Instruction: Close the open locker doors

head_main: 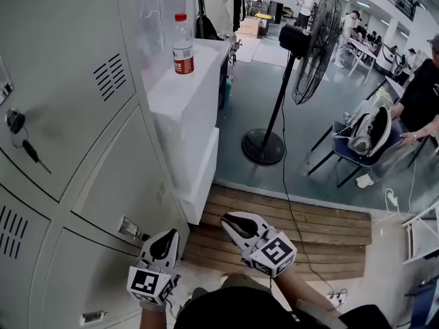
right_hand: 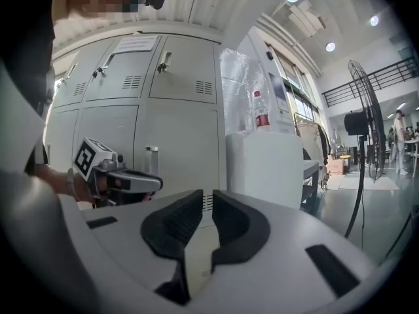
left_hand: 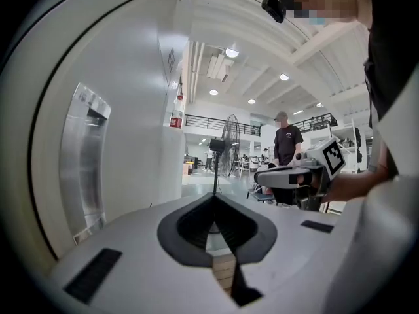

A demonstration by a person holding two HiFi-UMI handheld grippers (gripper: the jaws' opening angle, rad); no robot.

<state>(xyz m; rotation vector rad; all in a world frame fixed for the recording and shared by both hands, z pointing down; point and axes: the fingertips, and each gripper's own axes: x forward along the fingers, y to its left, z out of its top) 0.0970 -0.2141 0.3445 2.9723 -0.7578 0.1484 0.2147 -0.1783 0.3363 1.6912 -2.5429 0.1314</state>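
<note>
Grey lockers (head_main: 113, 177) stand left of both empty tools, the left tool (head_main: 166, 238), jaws shut, nearer their doors than the barely parted right tool (head_main: 231, 223).

The left gripper (left_hand: 214, 200) has its jaws closed tip to tip, with nothing between them. A grey locker door (left_hand: 131, 110) with a recessed handle (left_hand: 82, 162) lies at 9 o'clock. A standing fan (left_hand: 230, 139) is at 12, and the right gripper (left_hand: 265, 176) at 3.

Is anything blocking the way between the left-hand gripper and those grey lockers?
Nothing visible does. The left gripper hangs close beside the locker doors, with only open air between them.
</note>
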